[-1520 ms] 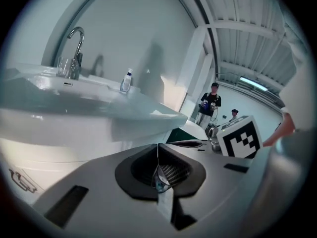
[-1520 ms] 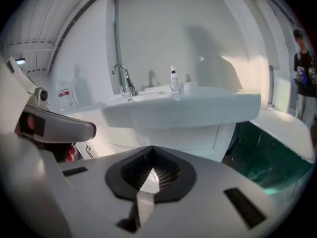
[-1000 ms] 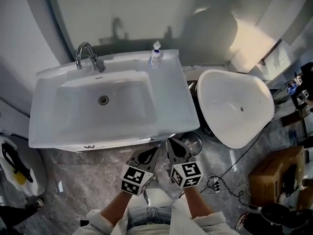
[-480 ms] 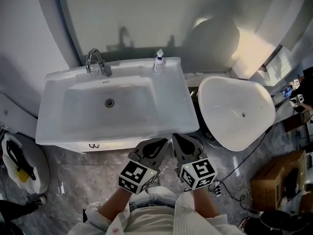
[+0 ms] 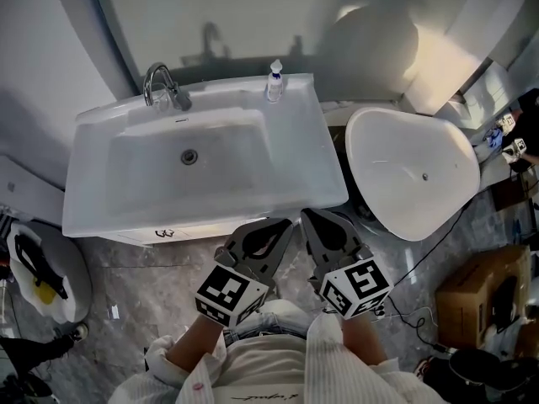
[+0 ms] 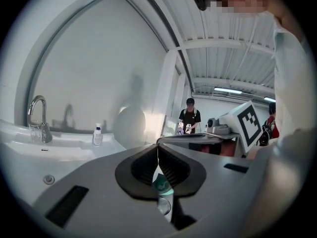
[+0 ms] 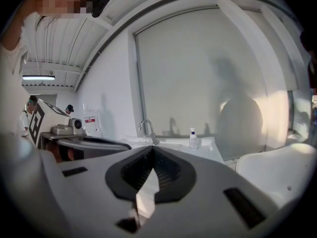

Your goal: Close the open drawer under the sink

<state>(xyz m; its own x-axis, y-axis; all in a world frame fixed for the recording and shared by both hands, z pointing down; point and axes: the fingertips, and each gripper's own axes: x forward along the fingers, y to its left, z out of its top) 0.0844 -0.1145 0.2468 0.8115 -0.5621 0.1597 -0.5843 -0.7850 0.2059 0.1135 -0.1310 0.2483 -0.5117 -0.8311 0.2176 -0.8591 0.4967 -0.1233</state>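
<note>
From above, the white sink [image 5: 101, 200] with its faucet [image 5: 162, 85] fills the head view's left half. Only a thin strip of the cabinet front [image 5: 181, 231] shows beneath its front rim, so the drawer itself is hidden. My left gripper [image 5: 285, 225] and right gripper [image 5: 310, 217] are side by side at the sink's front right corner, both shut and empty. In the left gripper view the shut left gripper [image 6: 157, 148] points over the basin [image 6: 29, 155]. The shut right gripper [image 7: 152, 149] faces the faucet [image 7: 147, 129].
A soap bottle [image 5: 274, 81] stands on the sink's back rim. A white toilet [image 5: 413, 171] sits right of the sink. A cardboard box [image 5: 484, 297] and cables [image 5: 413, 305] lie on the marble floor at right. A white and yellow object [image 5: 38, 276] is at left.
The head camera has shifted and both grippers look larger and closer to it. They remain shut, side by side at the sink's front edge.
</note>
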